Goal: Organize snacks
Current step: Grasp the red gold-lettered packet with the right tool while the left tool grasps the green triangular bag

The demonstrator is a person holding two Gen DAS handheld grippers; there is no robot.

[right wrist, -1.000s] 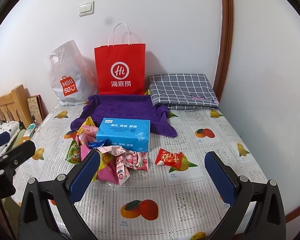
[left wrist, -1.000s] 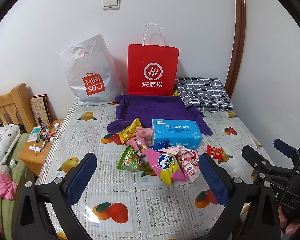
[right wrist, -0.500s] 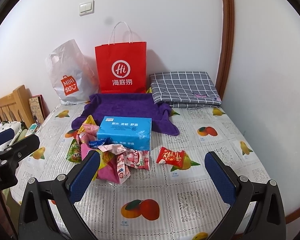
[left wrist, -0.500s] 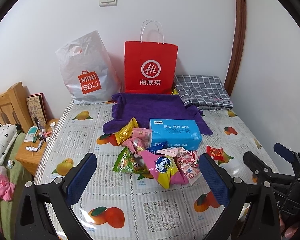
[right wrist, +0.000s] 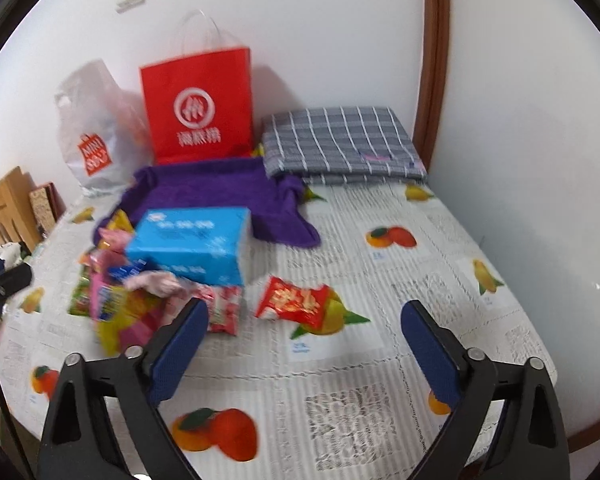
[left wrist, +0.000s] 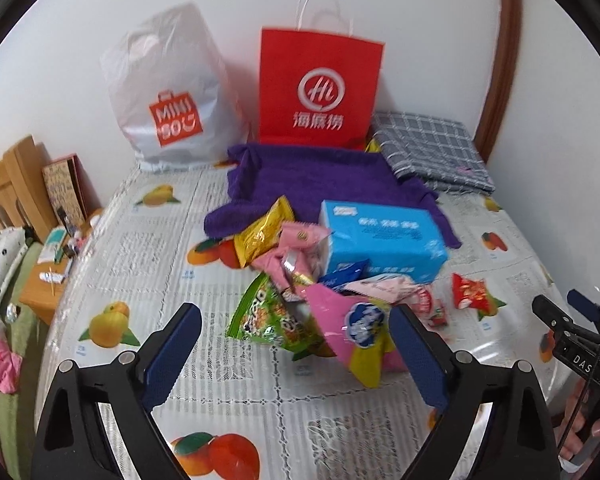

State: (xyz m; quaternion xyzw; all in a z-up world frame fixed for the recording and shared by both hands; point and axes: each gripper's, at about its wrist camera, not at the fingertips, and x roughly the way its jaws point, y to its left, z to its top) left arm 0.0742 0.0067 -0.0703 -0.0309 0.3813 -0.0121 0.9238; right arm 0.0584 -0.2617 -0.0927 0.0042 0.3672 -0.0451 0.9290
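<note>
A heap of snack packets lies on the fruit-print table cover: a green bag, a pink and yellow bag, a yellow bag and small pink packs. A red packet lies apart to the right; it also shows in the left wrist view. A blue tissue box sits behind the heap. My left gripper is open and empty, just in front of the green and pink bags. My right gripper is open and empty, just in front of the red packet.
A red paper bag and a white MINISO plastic bag stand against the back wall. A purple towel and a folded checked cloth lie behind the snacks. A wooden headboard and a small side table are at the left.
Both grippers have moved forward and down toward the table, so the snacks look larger and nearer. The right gripper has also swung toward the red packet. Nothing was picked up.
</note>
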